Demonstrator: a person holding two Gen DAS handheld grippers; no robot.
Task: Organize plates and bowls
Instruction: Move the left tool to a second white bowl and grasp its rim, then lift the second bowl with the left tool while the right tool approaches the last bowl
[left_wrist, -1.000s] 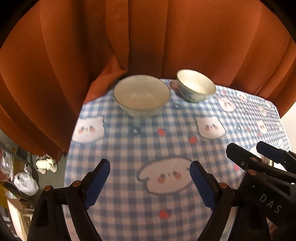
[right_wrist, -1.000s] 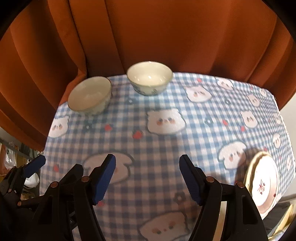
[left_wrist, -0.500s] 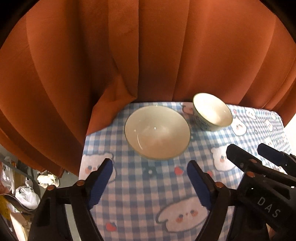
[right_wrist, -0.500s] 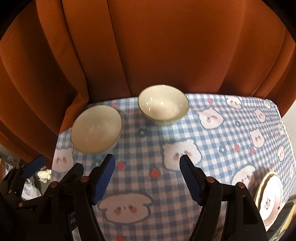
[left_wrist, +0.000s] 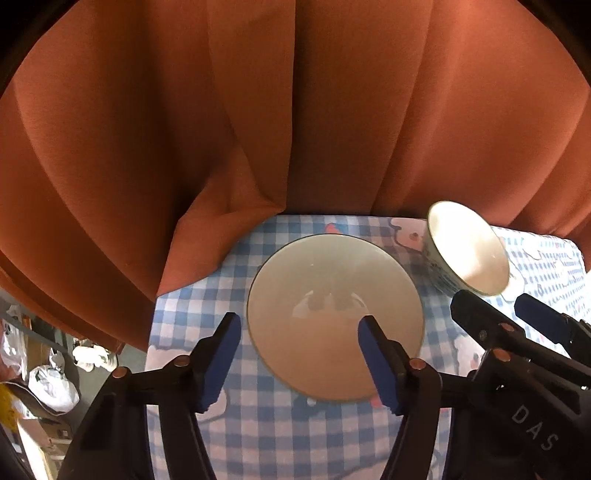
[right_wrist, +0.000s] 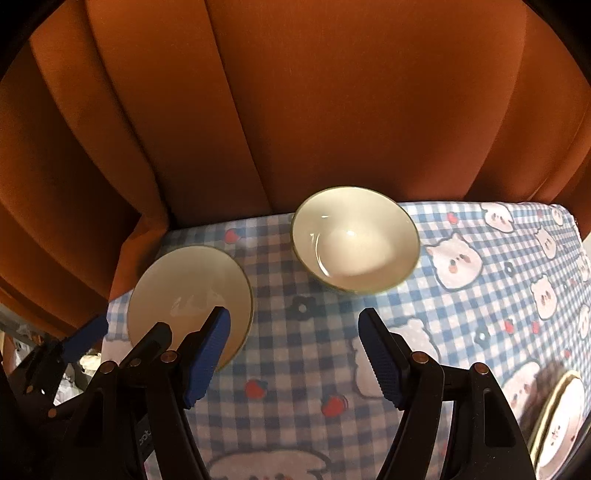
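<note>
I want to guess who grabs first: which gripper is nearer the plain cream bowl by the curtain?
Left. The left gripper is open with the plain cream bowl right at its fingertips; the right gripper is open beside it, aimed toward the blue-patterned bowl.

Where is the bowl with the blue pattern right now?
The blue-patterned bowl stands at the table's far edge by the orange curtain, to the right of the plain bowl; in the right wrist view it lies ahead of the open right gripper.
</note>
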